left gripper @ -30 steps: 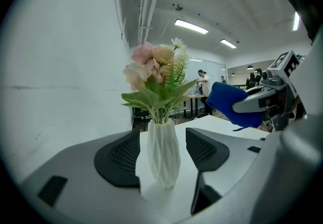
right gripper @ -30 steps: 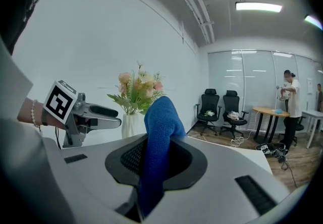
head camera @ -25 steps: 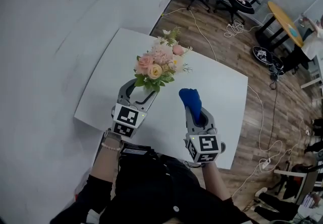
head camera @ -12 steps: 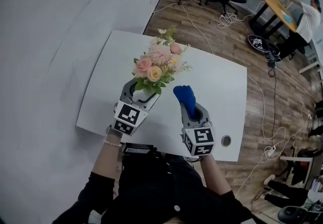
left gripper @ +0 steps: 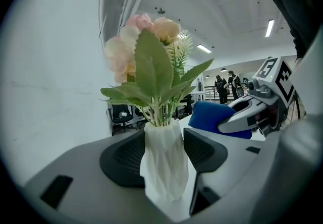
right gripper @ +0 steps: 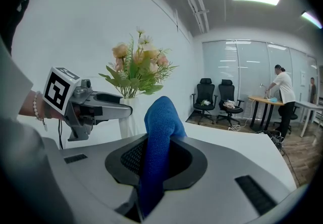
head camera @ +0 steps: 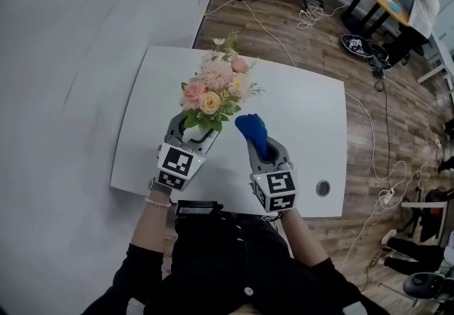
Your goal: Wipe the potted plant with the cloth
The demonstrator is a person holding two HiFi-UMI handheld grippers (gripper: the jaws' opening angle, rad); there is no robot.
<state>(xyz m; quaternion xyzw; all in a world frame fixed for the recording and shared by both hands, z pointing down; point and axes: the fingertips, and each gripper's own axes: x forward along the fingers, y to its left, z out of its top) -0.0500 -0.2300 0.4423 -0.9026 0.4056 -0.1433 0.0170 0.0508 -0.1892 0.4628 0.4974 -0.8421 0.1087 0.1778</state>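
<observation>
Jaws of the left gripper (head camera: 199, 128) stand wide and have just been closing. The ribbed white vase (left gripper: 164, 160) of the potted plant (head camera: 213, 90) sits between them. In the left gripper view both dark pads (left gripper: 123, 160) lie against the vase, one on its 9 o'clock side and one on its 3 o'clock side, so the gripper grasps the vase low on its body. The vase is upright, with green leaves and pink and cream flowers rising out of its mouth toward 12 o'clock.

Between the jaws of the right gripper (head camera: 261, 149) is the blue cloth (right gripper: 160, 122). The jaws are clenched on its lower part, and a rounded fold of it stands up past the fingertips toward 12 o'clock.

From the head view, the plant stands on the white table (head camera: 305, 115), on its left half and nearer the person's edge. The left gripper reaches it from 6 o'clock, with the blooms spreading over the fingertips. The cloth's tip lies at about 4 o'clock from the bouquet, just beside the outer leaves; whether it touches them cannot be told. The right gripper is at about 3 o'clock from the left one, the two side by side and apart.
</observation>
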